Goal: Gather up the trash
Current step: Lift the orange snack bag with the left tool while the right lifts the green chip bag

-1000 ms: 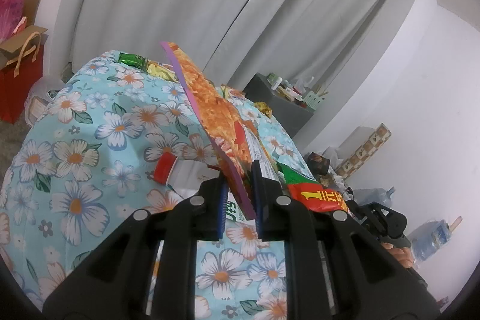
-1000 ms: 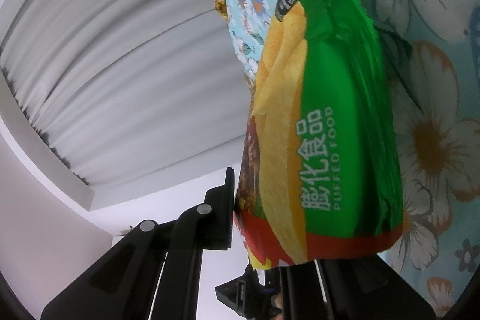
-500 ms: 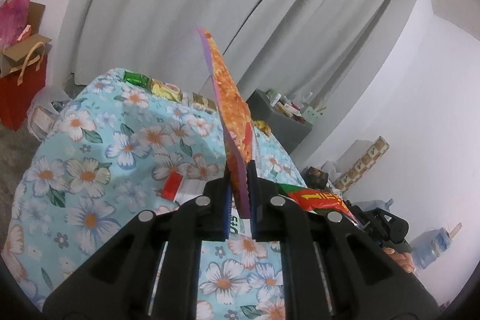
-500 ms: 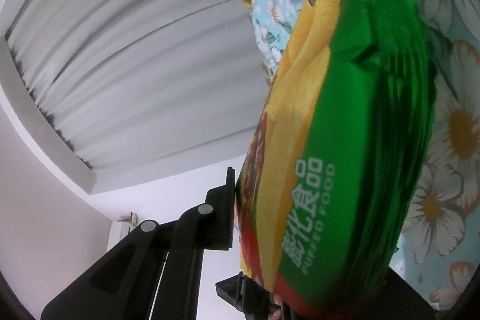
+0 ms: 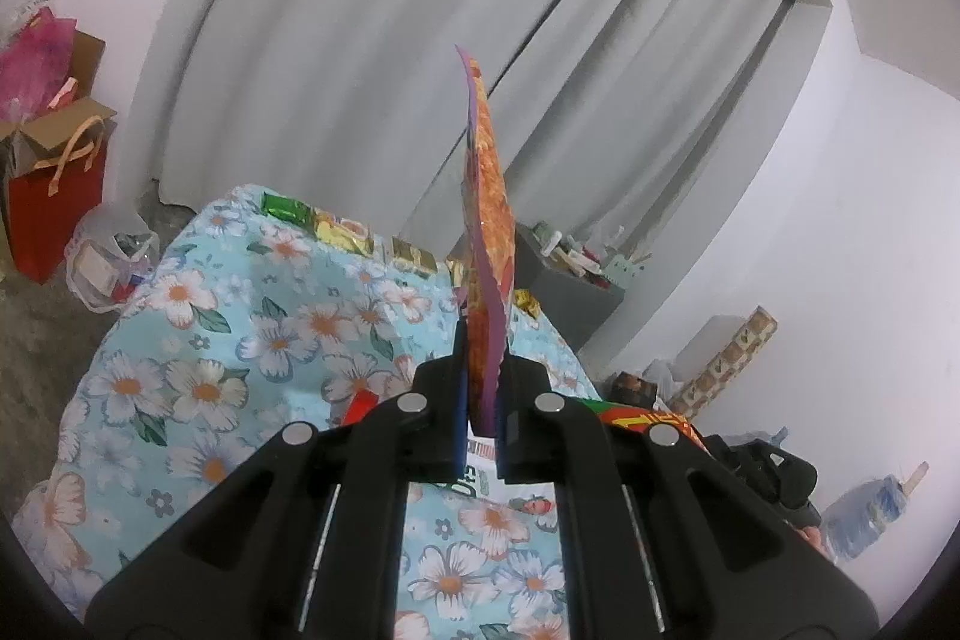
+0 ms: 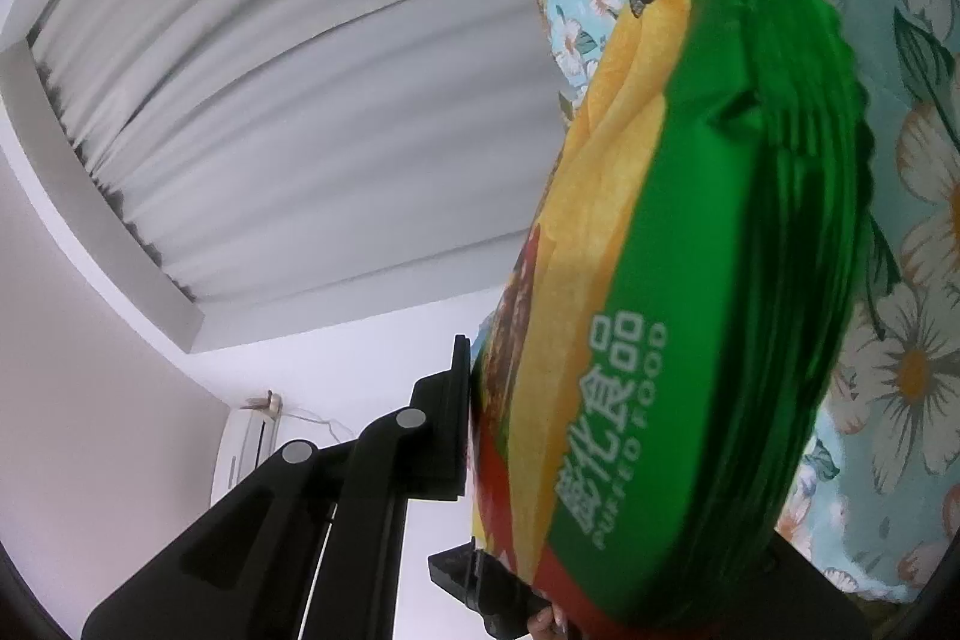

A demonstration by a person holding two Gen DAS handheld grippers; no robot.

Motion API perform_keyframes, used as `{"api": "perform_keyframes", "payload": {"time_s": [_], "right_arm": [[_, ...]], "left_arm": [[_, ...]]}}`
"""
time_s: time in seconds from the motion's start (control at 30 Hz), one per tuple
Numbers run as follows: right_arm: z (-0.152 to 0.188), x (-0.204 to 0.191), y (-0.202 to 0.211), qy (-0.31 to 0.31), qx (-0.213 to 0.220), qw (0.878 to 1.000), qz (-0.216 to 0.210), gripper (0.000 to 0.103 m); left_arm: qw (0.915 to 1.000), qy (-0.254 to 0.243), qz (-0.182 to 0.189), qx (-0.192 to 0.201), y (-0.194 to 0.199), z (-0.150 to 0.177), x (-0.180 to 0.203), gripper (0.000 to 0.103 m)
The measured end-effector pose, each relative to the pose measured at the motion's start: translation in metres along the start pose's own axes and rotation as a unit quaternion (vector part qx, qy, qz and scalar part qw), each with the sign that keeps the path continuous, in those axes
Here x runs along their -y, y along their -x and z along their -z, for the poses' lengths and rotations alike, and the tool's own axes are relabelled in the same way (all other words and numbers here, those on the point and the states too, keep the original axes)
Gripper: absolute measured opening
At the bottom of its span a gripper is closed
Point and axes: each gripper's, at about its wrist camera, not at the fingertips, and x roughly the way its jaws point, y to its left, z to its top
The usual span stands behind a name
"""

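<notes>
In the left wrist view my left gripper (image 5: 482, 391) pinches the bottom edge of an orange and purple snack bag (image 5: 489, 196). Its jaws are closing the last bit and the pads press on the bag, which stands edge-on above the flowered tablecloth (image 5: 240, 340). A red and white wrapper (image 5: 357, 403) and a printed white wrapper (image 5: 480, 478) lie under the fingers. In the right wrist view my right gripper (image 6: 480, 412) is shut on a green puffed-food bag (image 6: 690, 280), held off the tablecloth (image 6: 912, 328). The bag hides the right finger.
Green and gold wrappers (image 5: 312, 220) line the table's far edge. On the floor at left stand a red gift bag (image 5: 54, 208) and a clear plastic bag (image 5: 111, 262). A dark cabinet (image 5: 570, 286), boxes (image 5: 732, 352) and a water bottle (image 5: 864, 514) sit right, before grey curtains.
The left gripper rose with the orange bag, which swung from a slant to upright, and its jaws narrowed. The right gripper lifted and rolled with the green bag, so more tablecloth shows beside it.
</notes>
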Motion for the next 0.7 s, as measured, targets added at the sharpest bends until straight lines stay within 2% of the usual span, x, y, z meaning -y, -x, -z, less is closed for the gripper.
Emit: {"api": "perform_keyframes", "payload": {"time_s": [0.37,0.7], "right_arm": [[0.016,-0.012,-0.002,0.018,-0.017,1.0,-0.013,0.007],[0.031,-0.02,-0.006,0.031,-0.032,0.999,-0.017,0.007]], "left_arm": [[0.9993,-0.002,-0.002,0.037,0.029,-0.01,0.004,0.004],[0.9985,0.001,-0.011,0.053,0.049,-0.011,0.005,0.004]]}}
